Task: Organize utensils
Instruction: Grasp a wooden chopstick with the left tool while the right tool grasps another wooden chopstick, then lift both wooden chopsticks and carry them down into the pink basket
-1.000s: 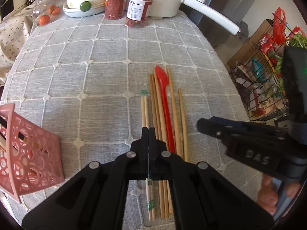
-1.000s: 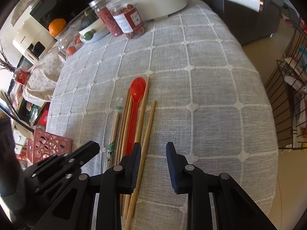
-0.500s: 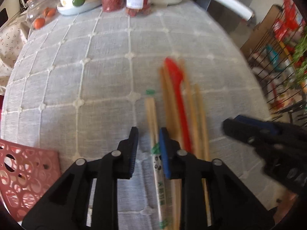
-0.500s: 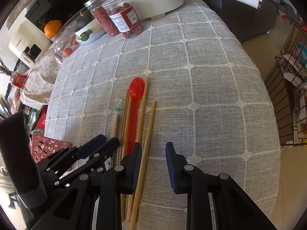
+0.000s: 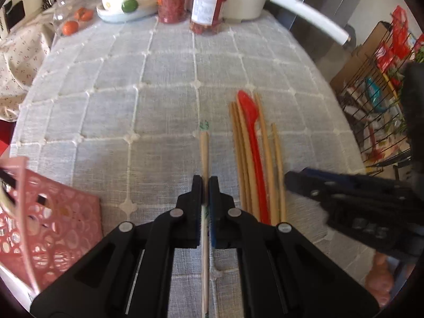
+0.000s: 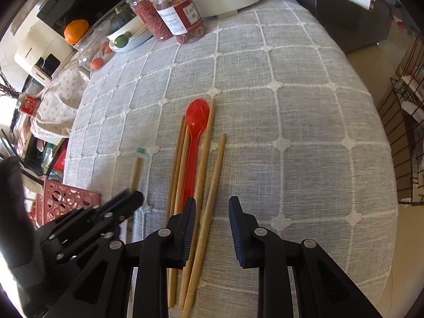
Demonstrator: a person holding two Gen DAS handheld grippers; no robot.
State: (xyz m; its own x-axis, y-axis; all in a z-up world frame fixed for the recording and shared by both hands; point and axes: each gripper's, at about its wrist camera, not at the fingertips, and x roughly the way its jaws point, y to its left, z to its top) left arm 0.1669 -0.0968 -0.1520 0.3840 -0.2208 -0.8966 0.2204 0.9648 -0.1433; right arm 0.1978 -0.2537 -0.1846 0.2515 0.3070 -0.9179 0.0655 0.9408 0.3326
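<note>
My left gripper [image 5: 204, 185] is shut on a wrapped pair of wooden chopsticks [image 5: 204, 153], held apart from the other utensils; it also shows in the right wrist view [image 6: 136, 171]. Several loose wooden chopsticks [image 5: 267, 159] and a red plastic spoon [image 5: 251, 137] lie side by side on the grey checked tablecloth [image 5: 159, 111]. My right gripper [image 6: 212, 209] is open, low over the near ends of the loose chopsticks [image 6: 212, 185] and the red spoon [image 6: 194, 137]. A pink perforated basket [image 5: 47, 217] stands at the left front.
At the far edge stand two jars [image 5: 209, 8], a white bowl with fruit [image 5: 127, 8], a glass container [image 5: 71, 18] and a white pot with a long handle [image 5: 307, 21]. A wire rack [image 5: 379, 100] stands off the table's right side.
My left gripper opened, then shut on the wrapped chopstick pair and drew it leftward away from the pile. My right gripper stayed open over the pile.
</note>
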